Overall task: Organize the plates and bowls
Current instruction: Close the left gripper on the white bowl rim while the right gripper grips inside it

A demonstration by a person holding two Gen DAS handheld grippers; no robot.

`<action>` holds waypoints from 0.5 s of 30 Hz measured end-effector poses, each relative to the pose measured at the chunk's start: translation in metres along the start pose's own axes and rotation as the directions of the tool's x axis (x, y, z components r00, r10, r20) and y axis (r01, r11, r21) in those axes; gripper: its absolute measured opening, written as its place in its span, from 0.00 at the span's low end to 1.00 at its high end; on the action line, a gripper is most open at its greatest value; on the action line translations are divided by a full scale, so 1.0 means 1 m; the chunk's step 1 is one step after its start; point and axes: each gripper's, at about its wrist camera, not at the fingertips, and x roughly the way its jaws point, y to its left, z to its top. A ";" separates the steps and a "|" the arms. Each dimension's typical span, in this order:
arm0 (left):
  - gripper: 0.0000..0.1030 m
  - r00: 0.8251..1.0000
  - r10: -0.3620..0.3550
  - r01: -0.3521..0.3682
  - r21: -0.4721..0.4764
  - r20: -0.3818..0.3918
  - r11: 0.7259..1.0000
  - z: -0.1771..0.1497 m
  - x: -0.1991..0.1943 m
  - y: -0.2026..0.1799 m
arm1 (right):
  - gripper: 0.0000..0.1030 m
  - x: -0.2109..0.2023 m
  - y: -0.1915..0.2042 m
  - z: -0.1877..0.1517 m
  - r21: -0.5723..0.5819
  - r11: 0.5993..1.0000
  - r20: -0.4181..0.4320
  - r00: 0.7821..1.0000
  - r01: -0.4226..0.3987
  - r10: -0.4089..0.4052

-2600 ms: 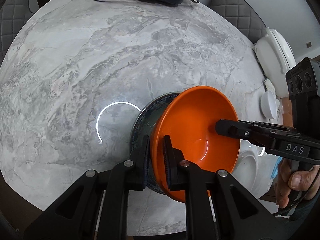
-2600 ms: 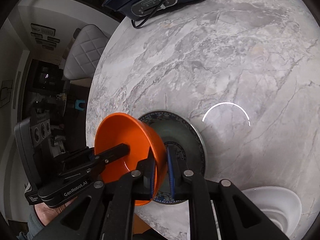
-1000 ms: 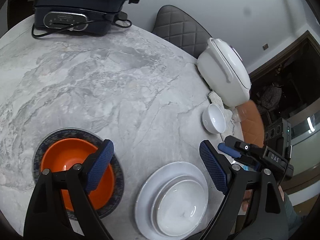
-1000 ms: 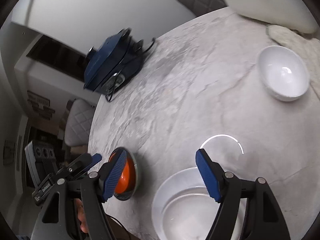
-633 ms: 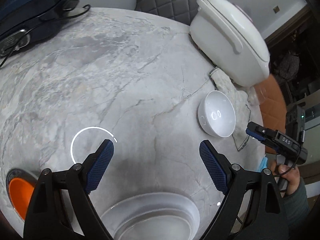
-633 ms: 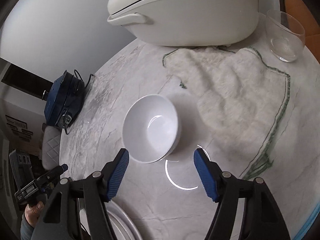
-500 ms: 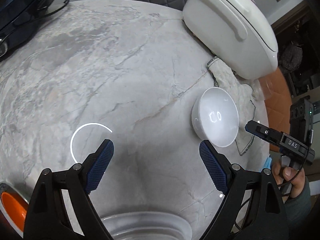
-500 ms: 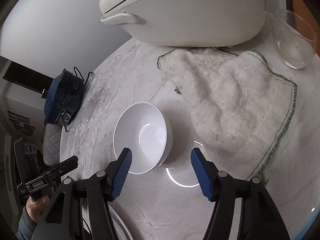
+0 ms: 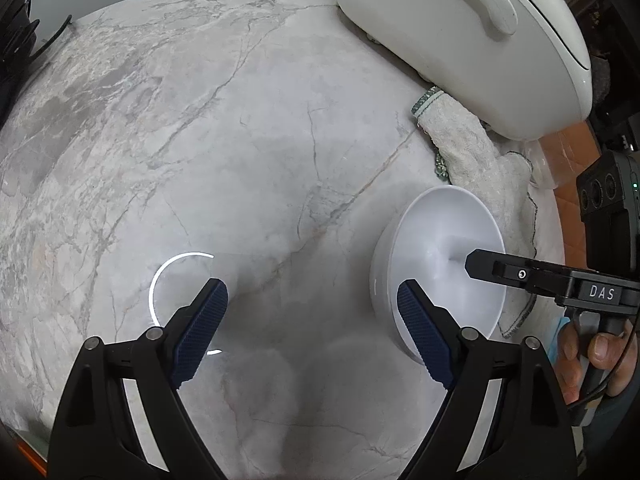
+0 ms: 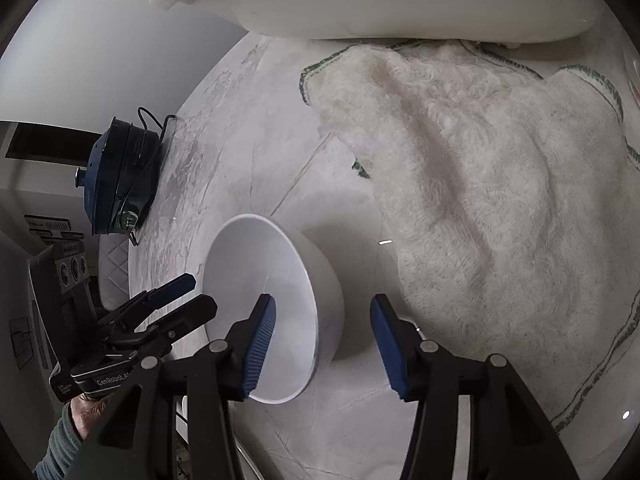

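- Now both grippers sit at the white bowl (image 10: 276, 308) instead of the orange one.
- Right gripper (image 10: 322, 338) straddles its rim, jaws just narrowing, not yet pinching.
- Left gripper (image 9: 312, 320) gapes wide, empty.

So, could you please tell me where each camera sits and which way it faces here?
Left wrist: rides the left hand-held gripper, faces steeply down at the grey marble table; the right hand-held gripper shows.
Right wrist: rides the right hand-held gripper, jaws just closing, astride the small white bowl's rim, not yet gripping.
Shared: bowl, white towel.
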 end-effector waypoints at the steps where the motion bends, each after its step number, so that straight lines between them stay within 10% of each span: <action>1: 0.83 1.000 0.000 0.000 0.005 0.004 1.000 0.000 0.003 -0.002 | 0.52 0.001 0.000 0.001 -0.004 1.000 -0.003 1.000 -0.006 0.006; 15: 0.69 0.999 0.018 -0.019 -0.020 -0.046 1.000 0.015 0.026 -0.013 | 0.52 0.012 -0.001 0.006 0.002 1.000 -0.020 1.000 -0.014 0.014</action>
